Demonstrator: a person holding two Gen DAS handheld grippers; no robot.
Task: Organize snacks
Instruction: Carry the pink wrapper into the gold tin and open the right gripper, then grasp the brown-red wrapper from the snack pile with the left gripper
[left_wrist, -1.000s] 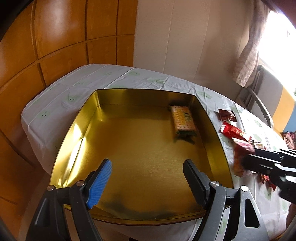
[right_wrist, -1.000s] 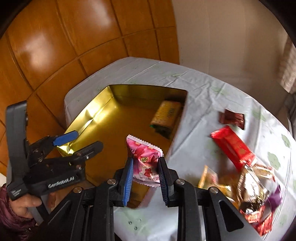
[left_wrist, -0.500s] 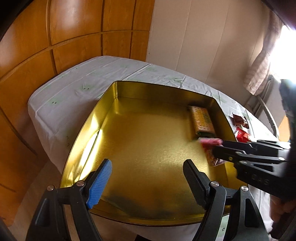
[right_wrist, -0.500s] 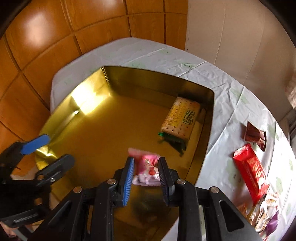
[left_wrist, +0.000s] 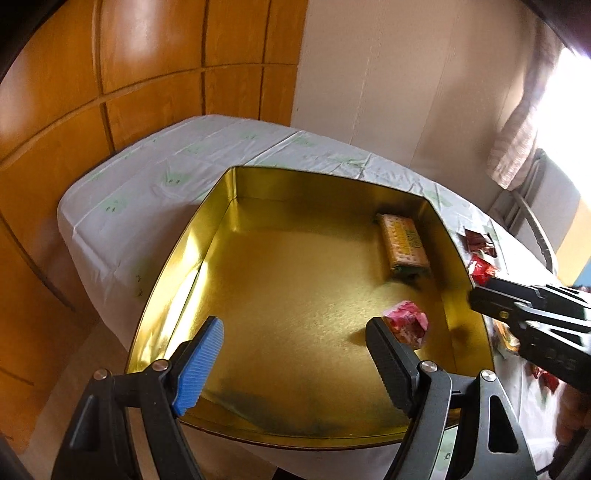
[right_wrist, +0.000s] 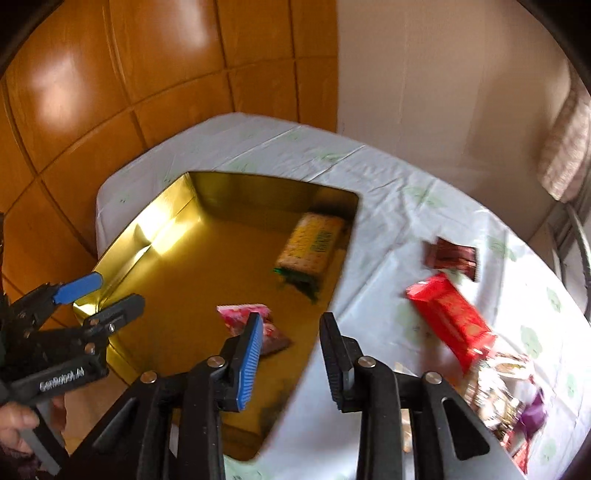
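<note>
Released since the earlier frame, pink snack packet (right_wrist: 245, 319) lies inside gold tin (left_wrist: 221, 206); right tongs (right_wrist: 291, 332) opening, empty; left tongs (left_wrist: 295, 343) apart, empty.

pink packet (right_wrist: 243, 315): partly hidden behind finger | snack pile (right_wrist: 506, 398): blurred, cut off

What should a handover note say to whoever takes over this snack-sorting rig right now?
Right tongs: opening, nothing between them, beside the tin.
Left tongs: open, empty, over the tin's near edge.
Done: pink snack packet and cracker pack lie in the gold tin.
Left: red packet, dark brown packet and the mixed wrapper pile on the tablecloth.
</note>
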